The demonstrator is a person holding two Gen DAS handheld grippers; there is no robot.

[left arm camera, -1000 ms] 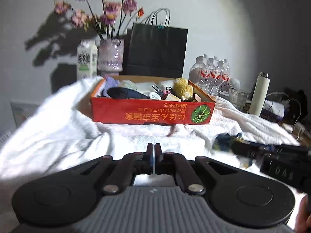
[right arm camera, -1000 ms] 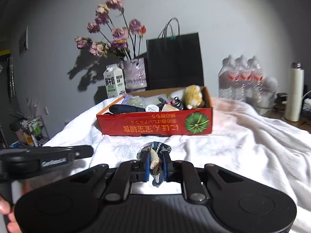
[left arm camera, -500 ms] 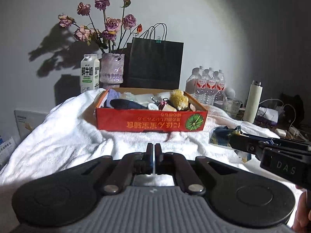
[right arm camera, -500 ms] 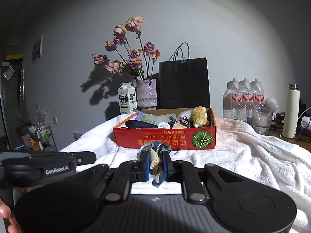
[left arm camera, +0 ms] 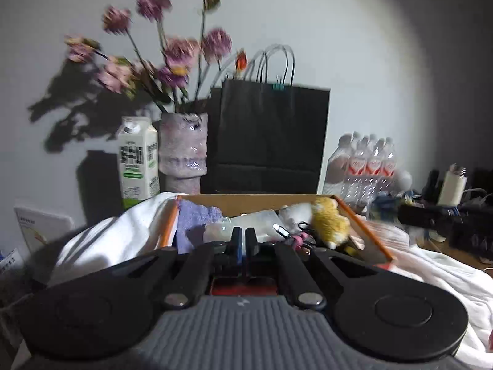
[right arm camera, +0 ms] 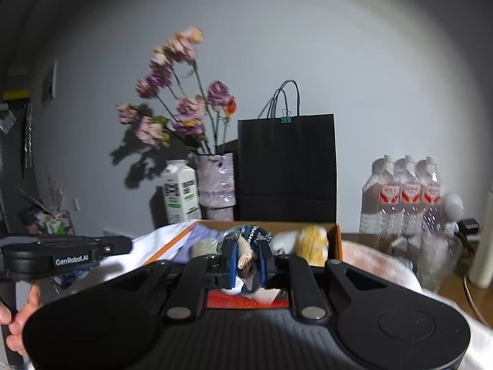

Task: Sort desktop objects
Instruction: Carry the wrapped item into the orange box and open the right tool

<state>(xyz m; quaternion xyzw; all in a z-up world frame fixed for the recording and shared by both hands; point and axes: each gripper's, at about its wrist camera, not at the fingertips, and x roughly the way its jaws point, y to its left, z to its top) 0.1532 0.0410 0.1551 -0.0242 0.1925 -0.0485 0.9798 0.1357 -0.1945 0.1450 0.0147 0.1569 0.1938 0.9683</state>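
A red cardboard box [left arm camera: 369, 240] lies on a white blanket and holds several items: a yellow plush toy [left arm camera: 331, 225], a purple cloth [left arm camera: 194, 219], cables and packets. My left gripper [left arm camera: 245, 240] is shut and empty, close over the box's near edge. My right gripper [right arm camera: 248, 259] is shut on a dark blue snack packet [right arm camera: 251, 237] and holds it at the box's [right arm camera: 338, 240] near edge, with the plush toy [right arm camera: 312, 242] just right of it. The right gripper shows at the right of the left wrist view [left arm camera: 431, 219], and the left gripper at the left of the right wrist view [right arm camera: 71, 254].
Behind the box stand a milk carton [left arm camera: 137, 163], a vase of dried pink flowers [left arm camera: 183, 151] and a black paper bag [left arm camera: 268, 141]. A pack of water bottles [left arm camera: 366, 166] and a white flask [left arm camera: 451, 185] stand at the right among cables.
Both grippers have moved forward and up to the box, which now looks much nearer. The right gripper still holds the packet. The left stays shut.
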